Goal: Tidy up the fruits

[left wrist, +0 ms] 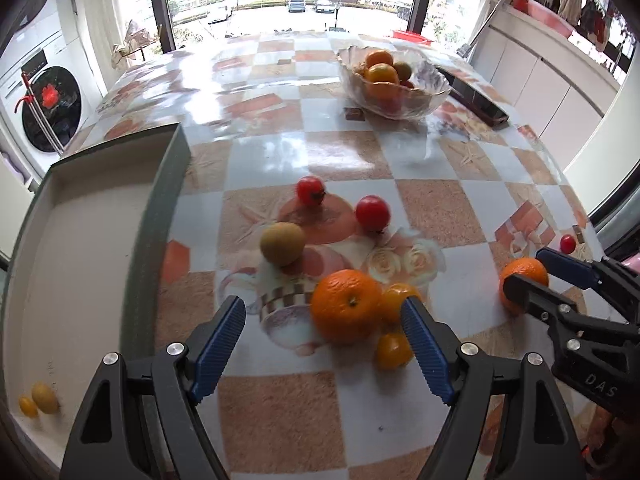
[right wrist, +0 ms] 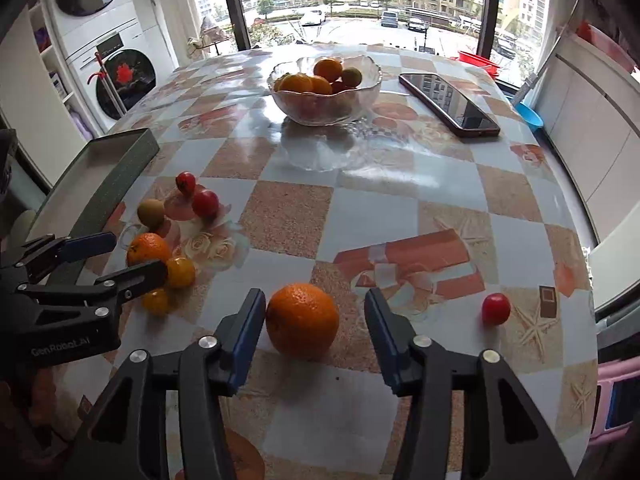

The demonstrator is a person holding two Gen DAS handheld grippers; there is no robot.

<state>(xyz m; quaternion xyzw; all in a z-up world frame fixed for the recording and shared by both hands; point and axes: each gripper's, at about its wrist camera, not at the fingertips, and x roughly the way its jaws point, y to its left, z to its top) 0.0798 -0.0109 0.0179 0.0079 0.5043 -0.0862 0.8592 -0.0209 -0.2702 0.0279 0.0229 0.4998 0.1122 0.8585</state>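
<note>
Right fingers (right wrist: 248, 332): apart around loose orange (right wrist: 302, 322); left pad touching or just beside its peel, right pad clear.
Left gripper (left wrist: 324, 344): jaws wide, nothing clamped; second orange (left wrist: 346, 306) between the tips.
Glass bowl (right wrist: 370, 76): far side of table (right wrist: 400, 204); holds oranges and a greenish fruit.
Tray (left wrist: 160, 216): left edge; two small yellow fruits (left wrist: 40, 399) in its near corner.

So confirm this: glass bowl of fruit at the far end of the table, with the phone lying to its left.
Wrong side. In the right wrist view the phone lies to the right of the glass bowl, not its left. The bowl does hold fruit at the table's far end.
</note>
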